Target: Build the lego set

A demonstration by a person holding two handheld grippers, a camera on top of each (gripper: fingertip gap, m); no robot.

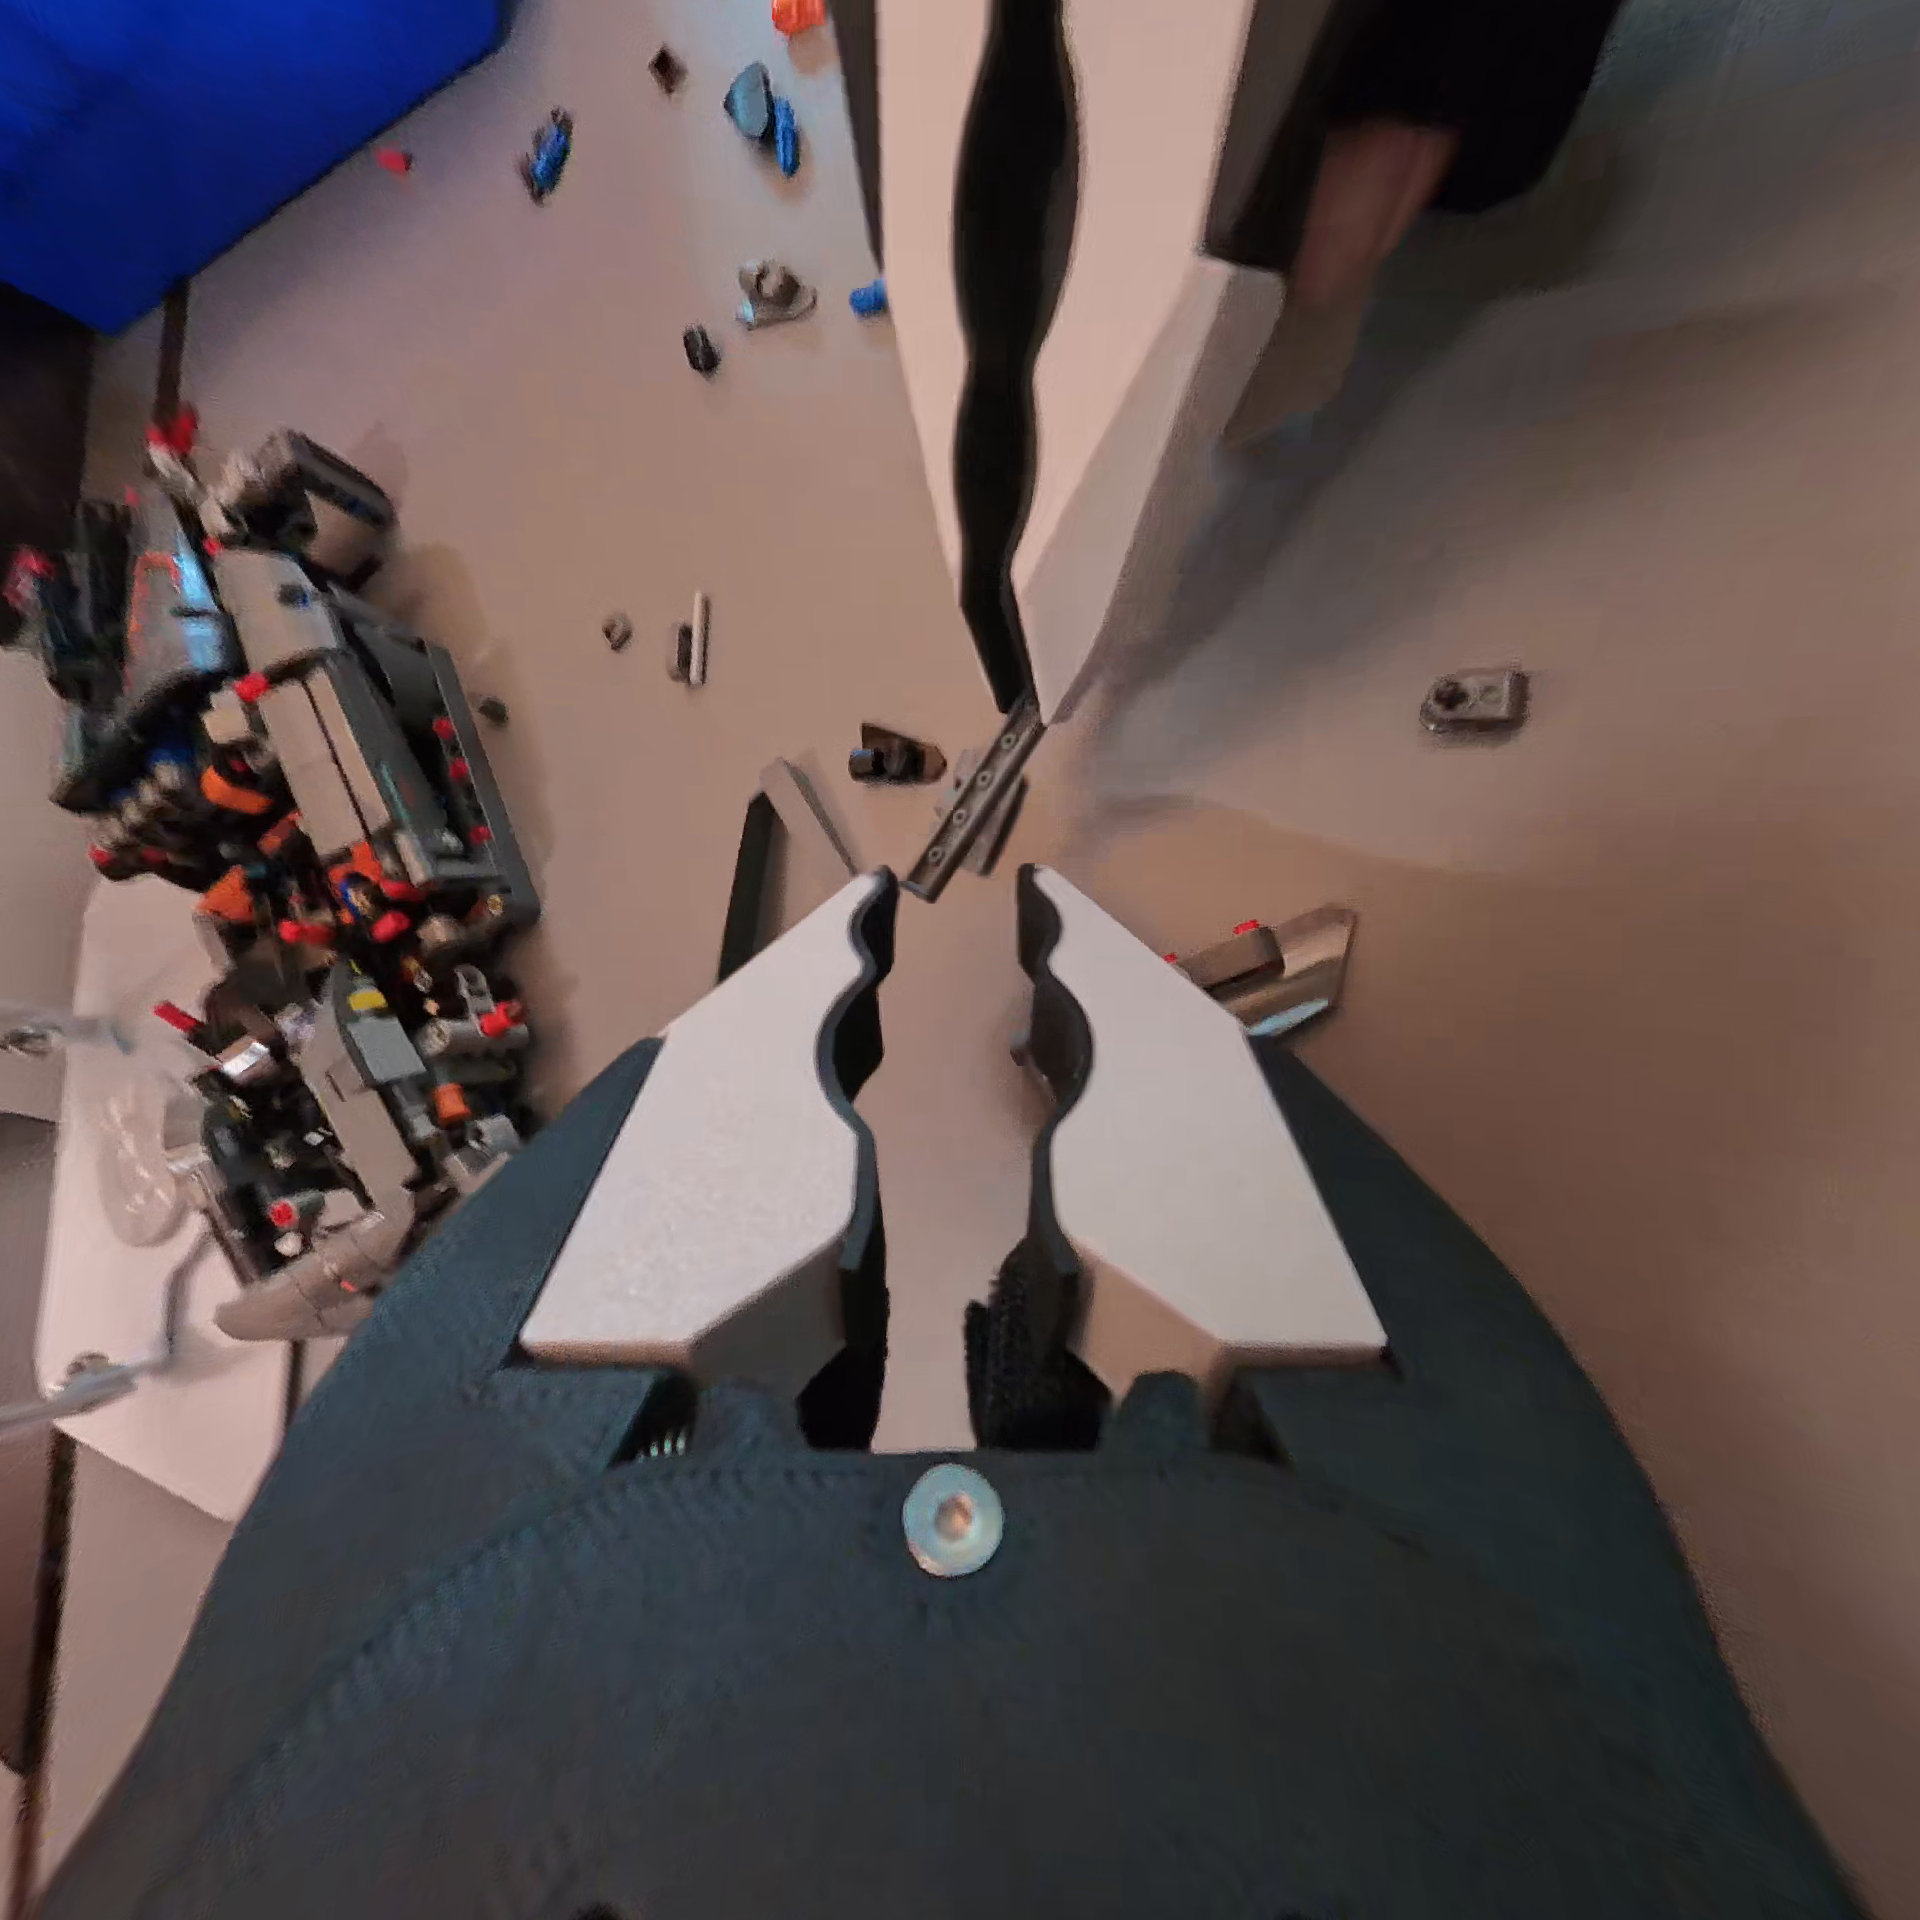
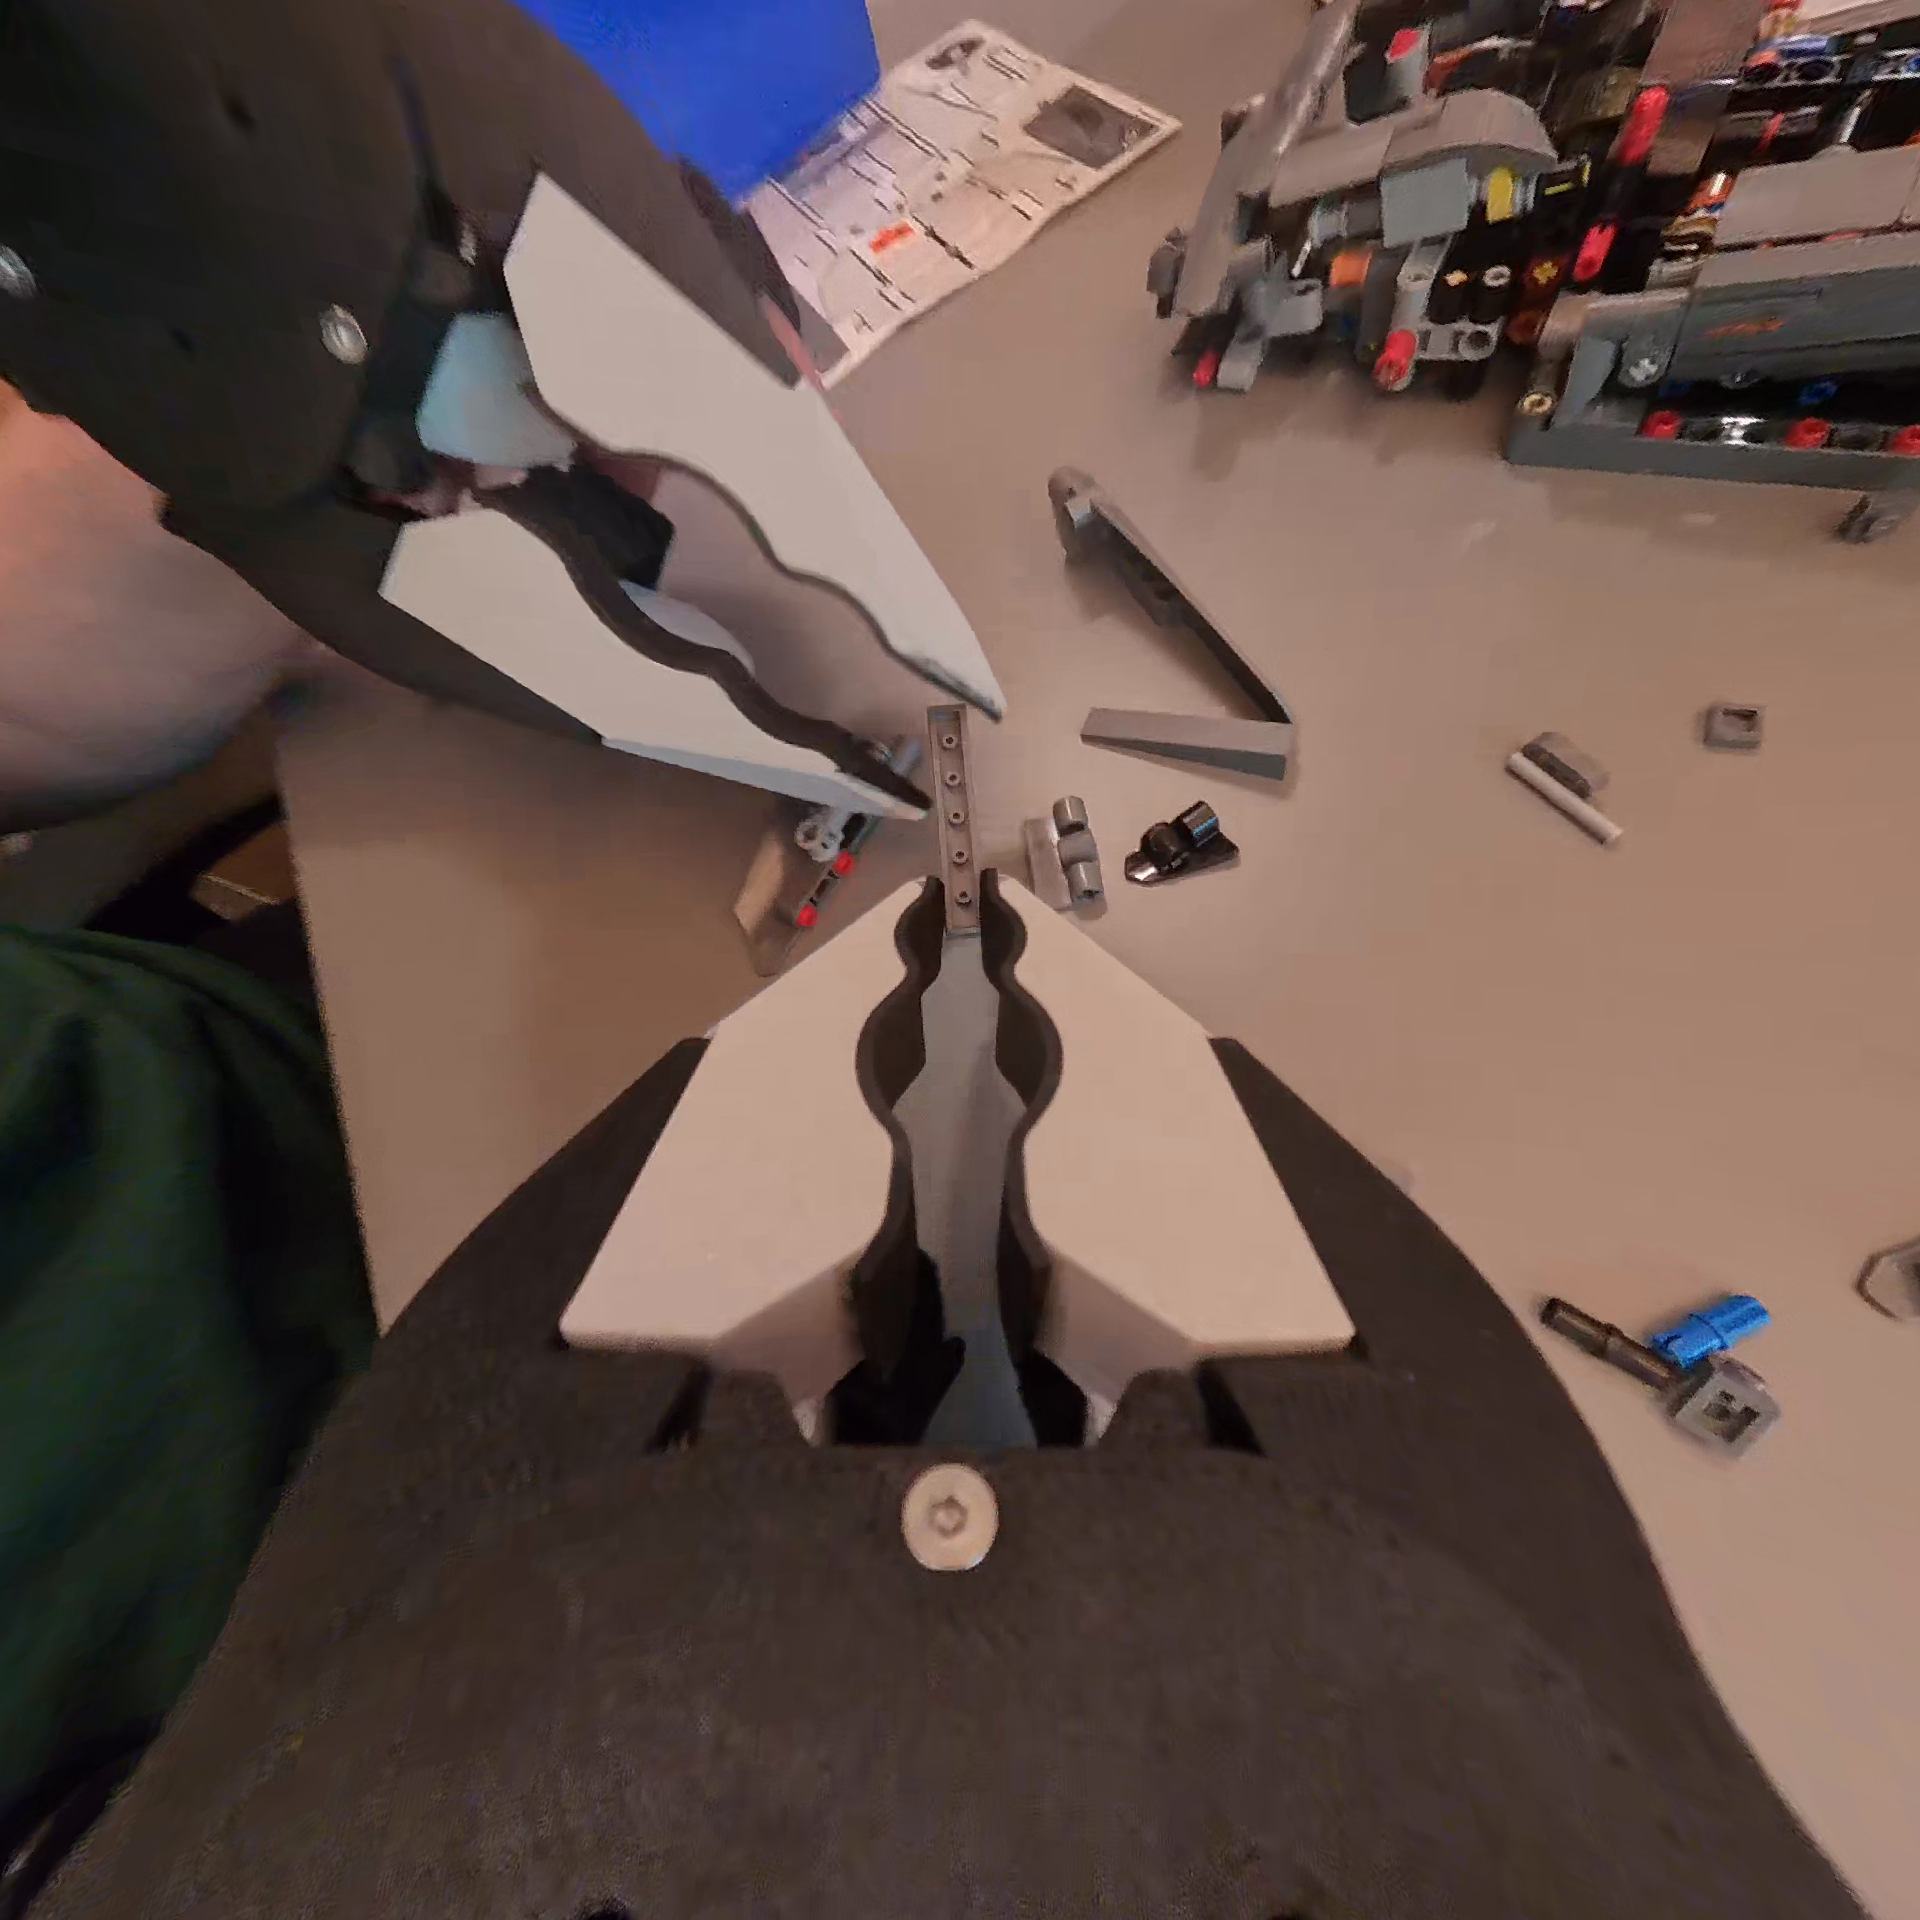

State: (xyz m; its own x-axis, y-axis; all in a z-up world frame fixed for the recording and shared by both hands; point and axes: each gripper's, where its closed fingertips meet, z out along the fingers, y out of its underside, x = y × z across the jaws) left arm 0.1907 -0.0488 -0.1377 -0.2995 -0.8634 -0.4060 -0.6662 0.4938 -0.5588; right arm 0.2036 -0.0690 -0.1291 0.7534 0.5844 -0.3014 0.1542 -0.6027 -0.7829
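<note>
Beige table (image 2: 1455, 1039); right gripper (image 2: 957, 896) pinching grey plate (image 2: 954, 800); instruction leaflet (image 2: 966, 177) printed

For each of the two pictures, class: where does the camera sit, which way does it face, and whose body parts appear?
Left wrist view: on the open left gripper, facing down at the beige table; a hand shows.
Right wrist view: on the right gripper, shut on a thin grey holed lego strip; a green sleeve shows.
Shared: the strip, both grippers, the grey half-built lego model.
</note>
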